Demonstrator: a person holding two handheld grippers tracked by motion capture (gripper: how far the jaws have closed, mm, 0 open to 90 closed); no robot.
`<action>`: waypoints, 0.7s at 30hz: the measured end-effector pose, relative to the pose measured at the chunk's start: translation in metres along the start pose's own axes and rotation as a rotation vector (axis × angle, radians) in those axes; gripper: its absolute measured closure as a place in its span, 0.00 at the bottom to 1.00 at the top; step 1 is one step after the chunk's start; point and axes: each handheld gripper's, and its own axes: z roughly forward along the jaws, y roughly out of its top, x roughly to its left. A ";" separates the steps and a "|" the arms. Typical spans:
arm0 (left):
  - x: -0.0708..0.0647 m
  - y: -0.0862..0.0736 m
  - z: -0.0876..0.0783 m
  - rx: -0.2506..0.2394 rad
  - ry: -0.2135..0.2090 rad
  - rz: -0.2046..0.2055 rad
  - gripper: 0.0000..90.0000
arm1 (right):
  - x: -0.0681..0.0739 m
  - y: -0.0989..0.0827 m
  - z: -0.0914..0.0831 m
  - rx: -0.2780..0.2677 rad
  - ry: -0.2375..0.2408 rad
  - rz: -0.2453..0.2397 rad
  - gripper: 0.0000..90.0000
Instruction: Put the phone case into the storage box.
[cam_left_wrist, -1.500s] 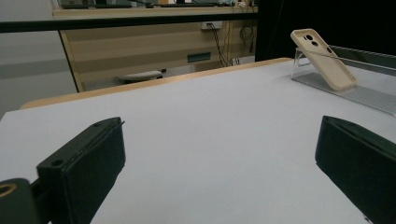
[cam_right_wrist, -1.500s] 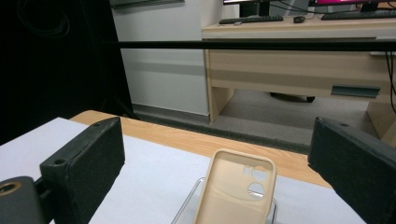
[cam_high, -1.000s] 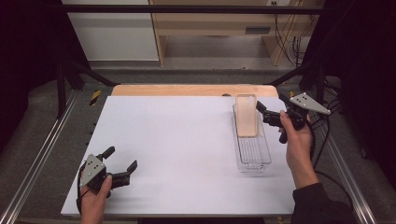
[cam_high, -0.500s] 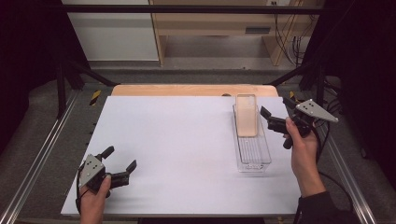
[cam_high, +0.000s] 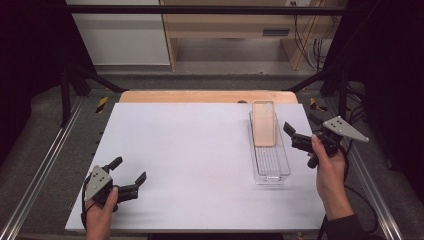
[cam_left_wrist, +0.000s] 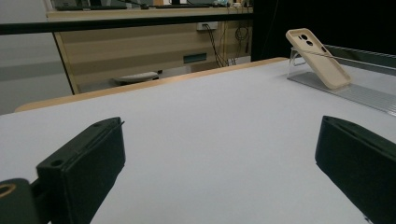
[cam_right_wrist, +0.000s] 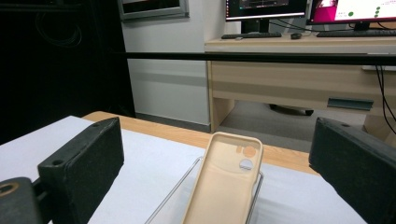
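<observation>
Counter (cam_high: 200, 160): flat matte white sheet, wood strip along far edge, wide bare middle. Clear ribbed plastic tray (cam_high: 272, 165) sits lengthwise near right edge. Beige phone case (cam_high: 263, 122), rounded corners, leans tilted on tray's far end. Right gripper (cam_high: 300, 135) open, empty, just right of tray. Left gripper (cam_high: 127, 172) open, empty, near front-left corner.

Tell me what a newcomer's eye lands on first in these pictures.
The beige phone case stands out first: it leans tilted in the far end of a clear tray at the right of the white table. Next comes the right gripper, open and held just right of the tray, its jaws framing the case in the right gripper view. The left gripper rests open at the table's near left corner.
</observation>
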 end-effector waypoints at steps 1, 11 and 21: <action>0.000 0.000 0.000 0.000 -0.001 0.002 0.02 | 0.000 -0.001 -0.001 0.000 -0.003 0.004 0.04; 0.002 -0.001 -0.007 -0.005 -0.020 0.027 0.01 | 0.001 -0.012 -0.018 -0.008 -0.019 -0.003 0.03; 0.011 -0.003 -0.014 -0.031 -0.013 -0.024 0.01 | 0.006 -0.023 -0.031 -0.016 -0.039 -0.007 0.03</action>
